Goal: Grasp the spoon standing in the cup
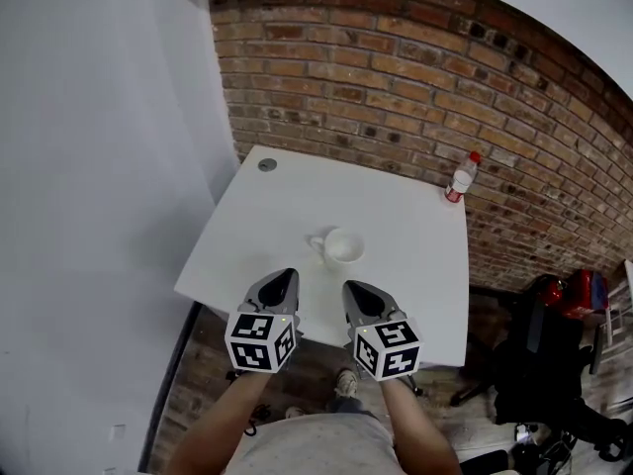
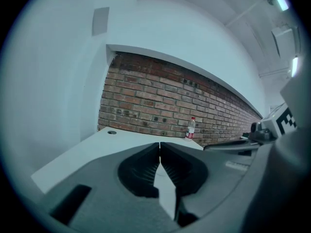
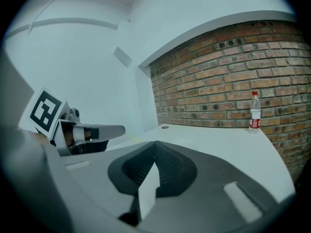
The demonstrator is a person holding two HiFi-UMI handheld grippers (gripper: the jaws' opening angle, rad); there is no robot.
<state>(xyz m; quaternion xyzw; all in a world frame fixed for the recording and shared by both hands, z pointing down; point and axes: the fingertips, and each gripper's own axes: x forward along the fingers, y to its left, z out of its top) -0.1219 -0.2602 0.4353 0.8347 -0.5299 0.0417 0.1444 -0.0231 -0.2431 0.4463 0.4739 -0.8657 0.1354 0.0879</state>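
On table, near middle: cup (image 1: 342, 248), white, upright, handle toward 9 o'clock.
Spoon: should stand in the cup, but cannot be made out at this size in the head view; neither gripper view shows the cup.
Table (image 1: 406, 221): white, bare apart from the items listed; far side against the brick wall (image 1: 396, 67).
Left gripper (image 1: 287, 276): at 7 o'clock of the cup, over the table's near edge, clear of the cup. Jaws pressed together, nothing between them, per the left gripper view.
Right gripper (image 1: 353, 288): at 5 o'clock of the cup, beside the left gripper, not touching the cup. Jaws closed tip to tip, empty, per the right gripper view.
Bottle (image 1: 461, 177): clear plastic, red cap, upright, at 2 o'clock of the cup on the table's far right corner, well apart from the cup.
Round cap (image 1: 267, 164): grey, set into the tabletop at 11 o'clock of the cup, by the far left corner.
Chair (image 1: 539, 359): black, on the floor at 4 o'clock of the table.
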